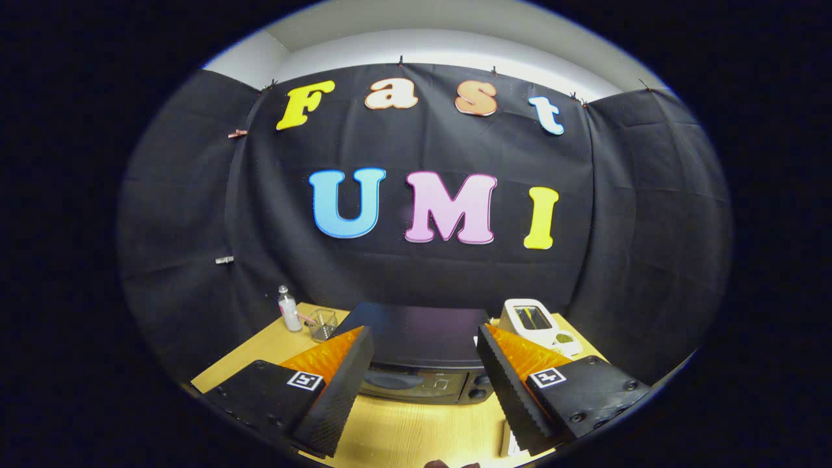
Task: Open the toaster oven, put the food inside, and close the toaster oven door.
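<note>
The gripper (426,364) is wide apart and holds nothing. The black toaster oven (422,354) sits on the counter (403,432) just ahead, between the fingers, door closed. No writing on it can be read.

Toaster oven (422,354) on table (416,432), toaster (530,318) right, bottle (288,311) left.

A staged kitchen set inside a recording booth.

Black cloth (416,273) hung clipped on three sides below a pale wall and ceiling, closing in a small wooden counter (403,429). On it stood kitchen things: a dark toaster oven (422,364) in the middle, a white toaster (530,318) to one side, and a small bottle (288,310) beside a clear glass (323,325) on the other.
</note>
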